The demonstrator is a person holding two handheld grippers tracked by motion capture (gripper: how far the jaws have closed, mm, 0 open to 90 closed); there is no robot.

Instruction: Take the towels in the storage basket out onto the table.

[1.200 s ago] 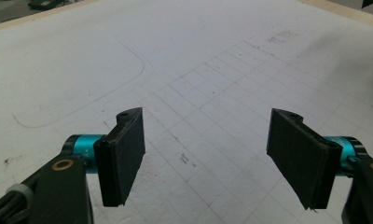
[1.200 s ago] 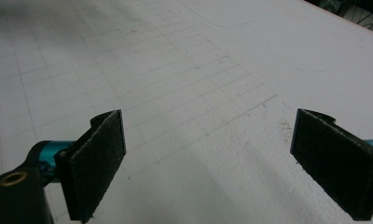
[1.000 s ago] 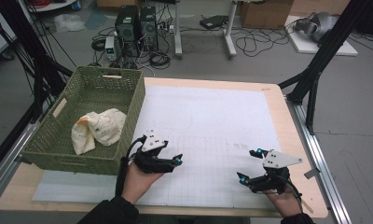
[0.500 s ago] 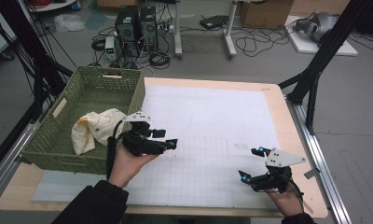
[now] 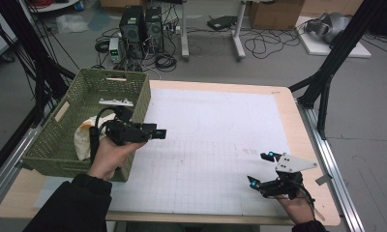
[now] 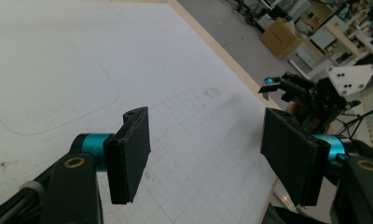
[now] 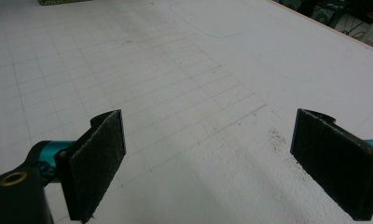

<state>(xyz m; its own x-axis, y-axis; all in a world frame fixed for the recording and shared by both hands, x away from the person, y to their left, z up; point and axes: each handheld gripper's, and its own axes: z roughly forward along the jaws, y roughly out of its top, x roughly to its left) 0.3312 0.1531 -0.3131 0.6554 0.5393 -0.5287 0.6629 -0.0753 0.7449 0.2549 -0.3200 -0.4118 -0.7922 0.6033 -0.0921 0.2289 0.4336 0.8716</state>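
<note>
table first: light wood top with a big white grid mat covering most of it, and a faint rounded outline drawn on the mat's far half. at the left edge of the table sits my green woven basket, with a label tag on its left wall and another on the far rim. inside it, down at the near end, there's a crumpled cloth, cream with a bit of orange showing. it's lying on the basket floor and nothing is touching it.

my left gripper is up in the air at the basket's right wall, body over the basket and jaws pointing out across the mat. its jaws have just been easing in a bit but they're wide apart, and from its own camera the left gripper has nothing between the pads, just mat underneath. my dark sleeve runs in from the bottom left, in front of the basket's near corner.

my right gripper is parked near the right front corner of the mat, well apart from the basket and the cloth. jaws spread wide, nothing in them, same story in its own view where the right gripper looks down on bare grid with a few dark specks. its grey three-cornered plate sits on top.
</note>
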